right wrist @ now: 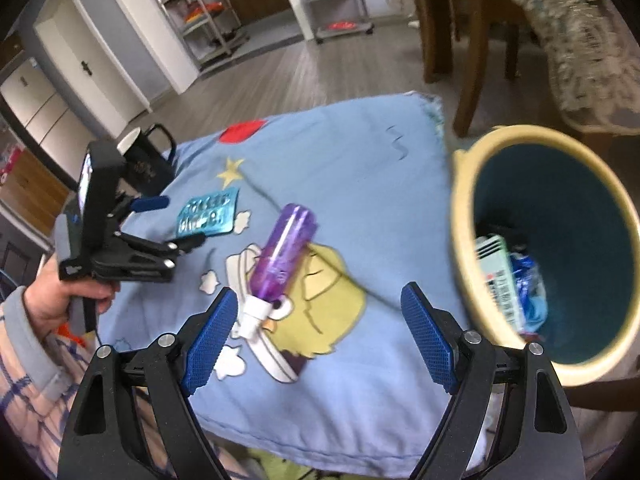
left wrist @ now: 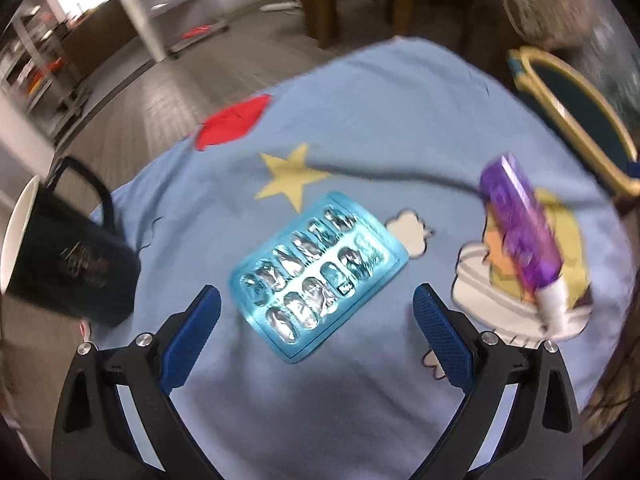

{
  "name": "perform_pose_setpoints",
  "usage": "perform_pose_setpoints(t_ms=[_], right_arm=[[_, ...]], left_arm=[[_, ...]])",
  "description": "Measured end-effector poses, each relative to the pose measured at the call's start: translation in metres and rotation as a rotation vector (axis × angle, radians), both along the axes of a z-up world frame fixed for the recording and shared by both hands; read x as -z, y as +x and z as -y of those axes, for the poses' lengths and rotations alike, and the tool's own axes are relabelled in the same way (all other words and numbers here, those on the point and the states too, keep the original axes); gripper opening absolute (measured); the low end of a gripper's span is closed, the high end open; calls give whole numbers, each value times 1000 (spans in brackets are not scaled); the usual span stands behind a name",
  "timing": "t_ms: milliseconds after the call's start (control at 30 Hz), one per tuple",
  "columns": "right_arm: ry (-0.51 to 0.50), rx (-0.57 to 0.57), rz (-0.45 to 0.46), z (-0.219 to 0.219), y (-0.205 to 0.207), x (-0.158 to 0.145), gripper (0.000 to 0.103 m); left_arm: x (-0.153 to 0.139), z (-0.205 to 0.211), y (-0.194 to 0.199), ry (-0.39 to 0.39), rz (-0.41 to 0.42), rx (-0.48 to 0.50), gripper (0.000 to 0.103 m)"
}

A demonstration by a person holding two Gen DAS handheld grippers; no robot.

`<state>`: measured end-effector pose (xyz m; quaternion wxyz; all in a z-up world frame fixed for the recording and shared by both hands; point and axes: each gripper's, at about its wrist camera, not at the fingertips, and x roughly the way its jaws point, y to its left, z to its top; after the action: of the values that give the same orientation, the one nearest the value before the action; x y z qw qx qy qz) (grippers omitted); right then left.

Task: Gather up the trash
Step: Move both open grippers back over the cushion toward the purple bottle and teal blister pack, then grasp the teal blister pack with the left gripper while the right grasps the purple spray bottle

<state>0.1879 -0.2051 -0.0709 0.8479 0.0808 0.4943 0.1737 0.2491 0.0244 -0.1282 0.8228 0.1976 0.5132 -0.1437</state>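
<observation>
Left gripper [left wrist: 316,304] fingers apart, empty, just short of one blue blister pack [left wrist: 318,280] lying flat mid-bench on the blue cartoon cloth [left wrist: 380,120]; right gripper [right wrist: 318,312] fingers also apart, empty, near one purple bottle [right wrist: 282,250] lying on its side, white cap toward the camera. One black mug [left wrist: 72,256] at the cloth's left edge. One yellow-rimmed bin [right wrist: 560,200] off the right edge with some wrappers already inside, count unclear.

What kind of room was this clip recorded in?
Probably a home dining or living area: a wooden chair on plank flooring, white cabinet doors, metal shelving racks, and a cartoon-print blue cloth covering the work surface.
</observation>
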Motion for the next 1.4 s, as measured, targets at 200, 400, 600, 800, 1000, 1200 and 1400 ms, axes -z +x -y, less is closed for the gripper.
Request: perform_pose_setpoints(t_ms=[200, 400, 600, 800, 1000, 1200, 1400], right_arm=[[-9, -19, -56, -31, 20, 15, 84], [-46, -44, -91, -53, 34, 29, 84], [-87, -29, -121, -61, 43, 41, 84], [-149, -45, -128, -75, 44, 55, 84], [-276, -85, -78, -98, 41, 64, 68], [-316, -130, -34, -106, 35, 60, 42], [-263, -167, -23, -97, 22, 52, 34]], left_arm=[[13, 0, 7, 98, 18, 48, 95], [16, -10, 28, 7, -9, 79, 98], [21, -21, 45, -129, -62, 60, 98], [23, -21, 41, -143, -53, 49, 97], [13, -35, 40, -153, -50, -46, 69], [11, -37, 27, -134, -69, -89, 67], [-2, -40, 17, -191, -72, -156, 67]])
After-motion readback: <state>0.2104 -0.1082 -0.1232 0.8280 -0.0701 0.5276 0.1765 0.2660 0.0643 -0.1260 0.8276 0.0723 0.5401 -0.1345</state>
